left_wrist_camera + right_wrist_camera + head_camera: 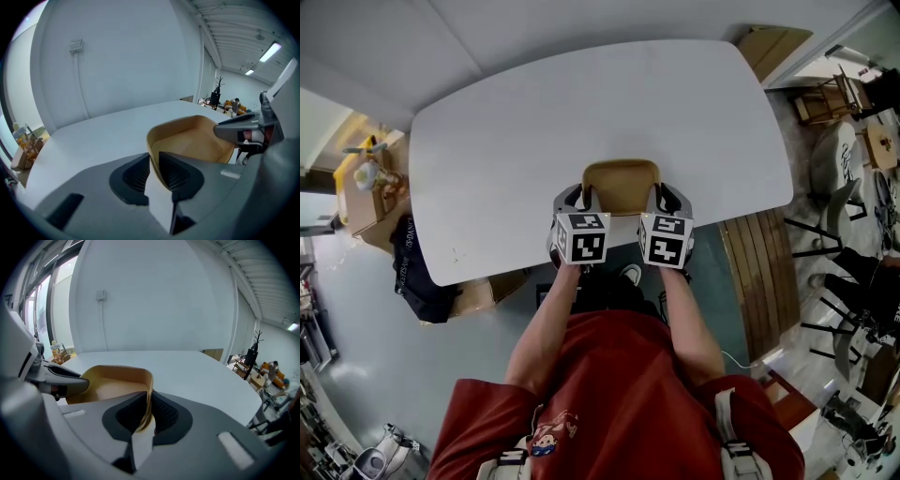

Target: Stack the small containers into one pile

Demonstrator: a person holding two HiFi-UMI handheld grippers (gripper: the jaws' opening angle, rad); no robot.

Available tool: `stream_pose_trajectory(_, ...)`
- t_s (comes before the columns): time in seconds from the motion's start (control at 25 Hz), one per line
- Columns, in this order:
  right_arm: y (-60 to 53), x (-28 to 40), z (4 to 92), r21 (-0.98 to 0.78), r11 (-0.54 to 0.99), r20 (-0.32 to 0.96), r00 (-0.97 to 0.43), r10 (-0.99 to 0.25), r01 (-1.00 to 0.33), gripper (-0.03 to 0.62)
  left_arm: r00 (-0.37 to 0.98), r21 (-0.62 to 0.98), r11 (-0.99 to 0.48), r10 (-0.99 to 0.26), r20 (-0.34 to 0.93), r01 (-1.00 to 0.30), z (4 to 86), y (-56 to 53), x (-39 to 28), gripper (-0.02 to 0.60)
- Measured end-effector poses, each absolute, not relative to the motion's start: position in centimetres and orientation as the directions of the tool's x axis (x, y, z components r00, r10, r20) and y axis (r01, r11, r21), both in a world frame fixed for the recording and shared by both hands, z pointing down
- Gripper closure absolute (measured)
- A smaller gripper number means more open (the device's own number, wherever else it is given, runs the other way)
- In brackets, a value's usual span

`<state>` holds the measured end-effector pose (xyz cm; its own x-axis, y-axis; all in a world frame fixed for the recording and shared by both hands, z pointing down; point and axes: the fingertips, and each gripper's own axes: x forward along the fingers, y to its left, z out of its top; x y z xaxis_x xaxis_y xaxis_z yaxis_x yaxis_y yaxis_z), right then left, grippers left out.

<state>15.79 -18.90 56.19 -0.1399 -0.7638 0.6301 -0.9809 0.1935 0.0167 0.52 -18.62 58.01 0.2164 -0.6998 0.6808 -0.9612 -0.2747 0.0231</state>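
Container [621, 180] at near edge of counter [534, 122], left gripper [154, 164] clamped on its left wall and right gripper [149, 409] on its right, wants equal pressure and a level carry.

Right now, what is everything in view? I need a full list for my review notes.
table: one, white, middle of the head view
container: one seen, tan, near the table's front edge; whether others are nested inside cannot be told
bag: one, dark, on the floor left of the table
cardboard boxes: at least two, brown, on the floor at left
wooden chair: one, brown, far right
shirt: one, red, on the person
left tool: one, grey, shut on the container's left wall
right tool: one, grey, shut on its right wall
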Motion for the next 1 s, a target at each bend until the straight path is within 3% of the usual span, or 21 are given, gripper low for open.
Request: stream_pose_trajectory(1.0,-18.7,17.9,56.8,0.026,0.162,0.650,-0.106,-0.753,-0.986,0.557,0.223,-0.013,-0.318,-0.692,0.687,-0.948,58.0,-19.0,2.5,0.514)
